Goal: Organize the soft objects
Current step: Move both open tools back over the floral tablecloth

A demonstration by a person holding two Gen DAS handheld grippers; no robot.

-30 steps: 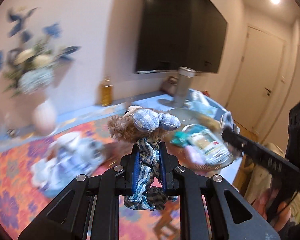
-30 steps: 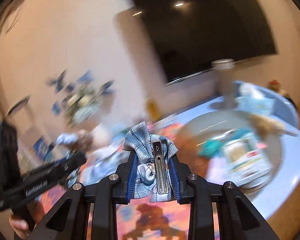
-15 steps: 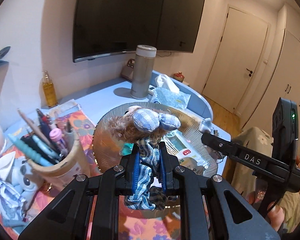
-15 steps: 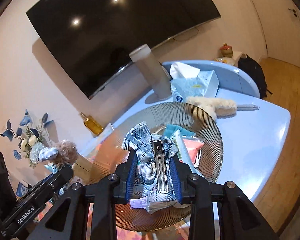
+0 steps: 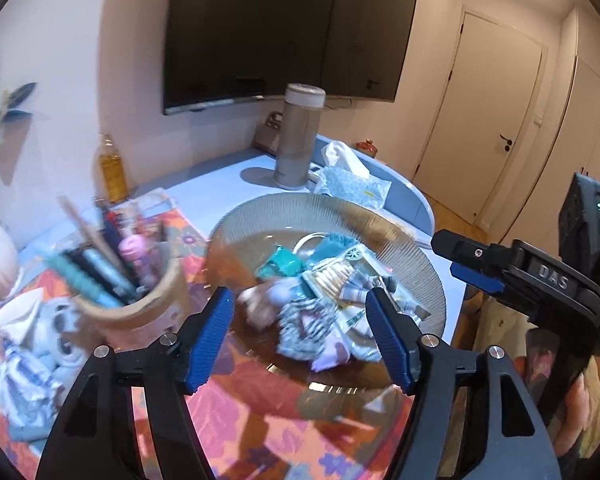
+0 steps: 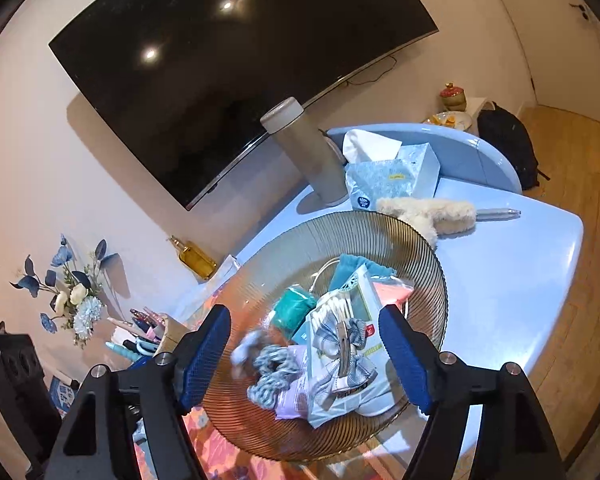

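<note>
A ribbed glass bowl holds packets and soft items. In the left wrist view a checked scrunchie with a fuzzy brown bear head lies blurred in the bowl. My left gripper hovers above it, jaws opening, pads off it. In the right wrist view a grey plaid bow hair clip rests on the packets beside the scrunchie. My right gripper hangs over the bow with its jaws opening and nothing pressed between them. It also shows as the right gripper at the bowl's right rim.
A pen cup stands left of the bowl, with a blue plush toy beyond it. Behind the bowl are a grey flask, a tissue pack, an oil bottle and a fluffy duster. The table edge runs close on the right.
Both grippers swung over the bowl and opened. The bear scrunchie left the left pads and the plaid bow left the right pads; both now lie in the bowl.
</note>
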